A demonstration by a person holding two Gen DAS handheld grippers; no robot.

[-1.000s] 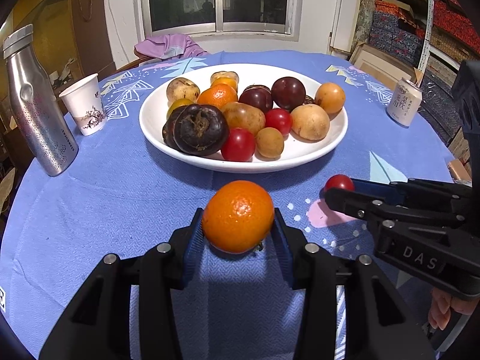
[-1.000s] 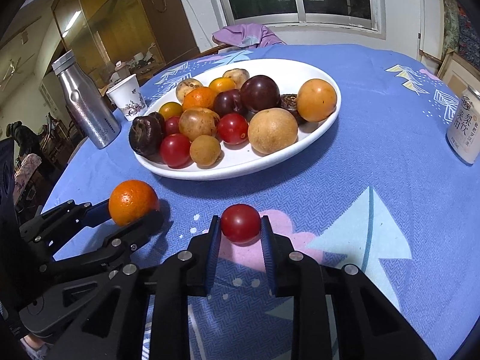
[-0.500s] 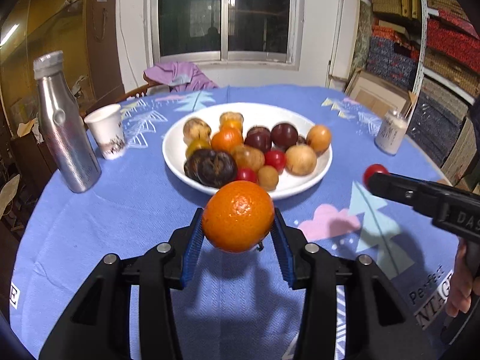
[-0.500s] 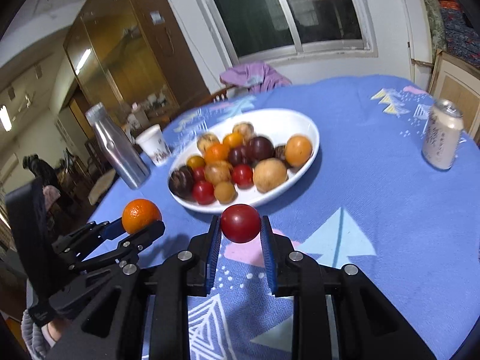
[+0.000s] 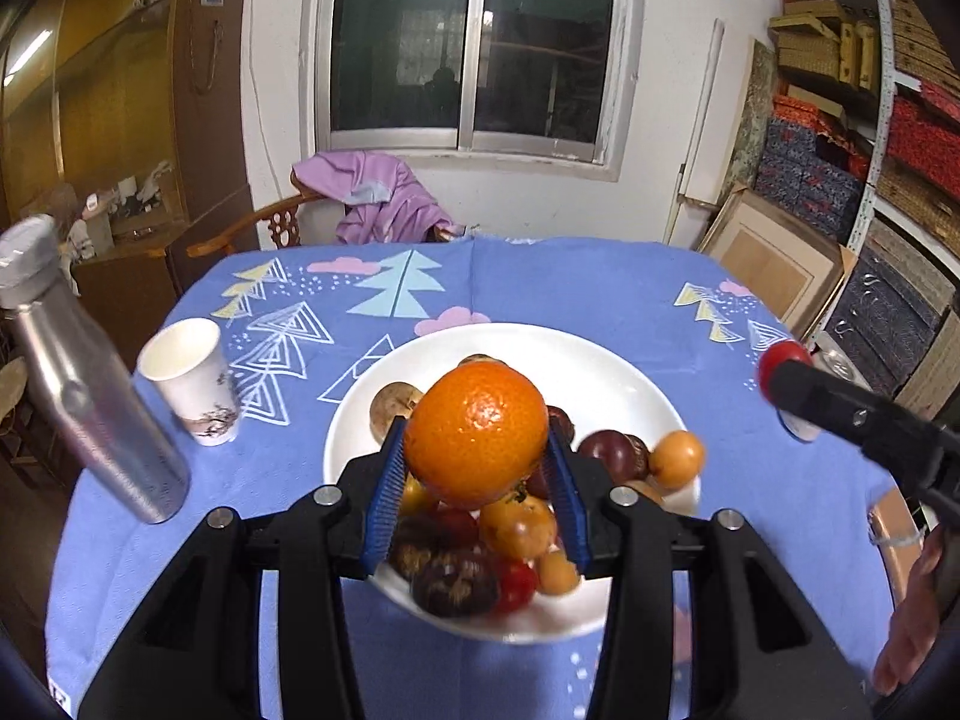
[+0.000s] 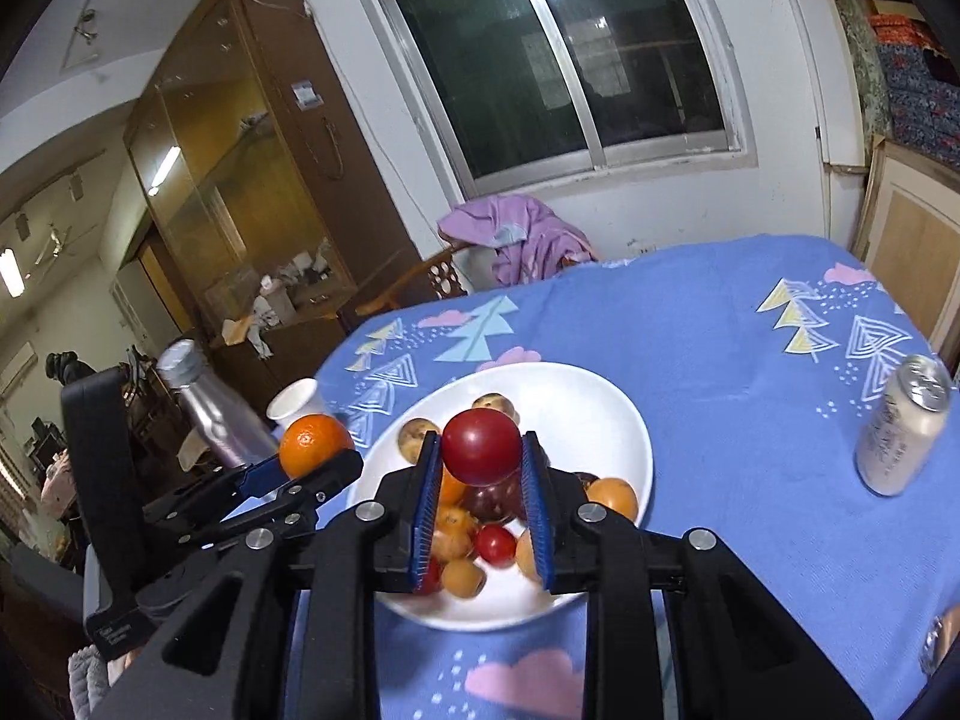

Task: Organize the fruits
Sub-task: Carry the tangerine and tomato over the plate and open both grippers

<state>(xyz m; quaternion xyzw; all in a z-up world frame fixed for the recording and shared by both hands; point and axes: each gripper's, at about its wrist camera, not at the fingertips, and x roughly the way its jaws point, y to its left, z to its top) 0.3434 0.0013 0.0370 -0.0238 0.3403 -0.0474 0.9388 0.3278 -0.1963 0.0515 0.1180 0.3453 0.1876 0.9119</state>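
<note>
My left gripper [image 5: 477,450] is shut on an orange [image 5: 476,434], held in the air above the near part of the white plate [image 5: 594,360]. Several fruits lie piled in that plate, partly hidden behind the orange. My right gripper [image 6: 480,450] is shut on a small red tomato [image 6: 481,446], also lifted over the white plate [image 6: 600,396]. In the right wrist view the left gripper [image 6: 318,462] with the orange [image 6: 313,443] hangs at the plate's left. In the left wrist view the tomato [image 5: 780,360] and the right gripper's black fingers [image 5: 852,414] show at the right.
A steel bottle [image 5: 84,402] and a paper cup [image 5: 192,381] stand left of the plate on the blue tablecloth [image 5: 540,282]. A drink can [image 6: 900,426] stands at the right. A chair with a purple garment [image 5: 378,198] is behind the table. A hand [image 5: 912,618] shows at lower right.
Both grippers have risen off the tablecloth with their fruit and moved forward over the plate. The plate now lies beneath the fingers instead of ahead of them.
</note>
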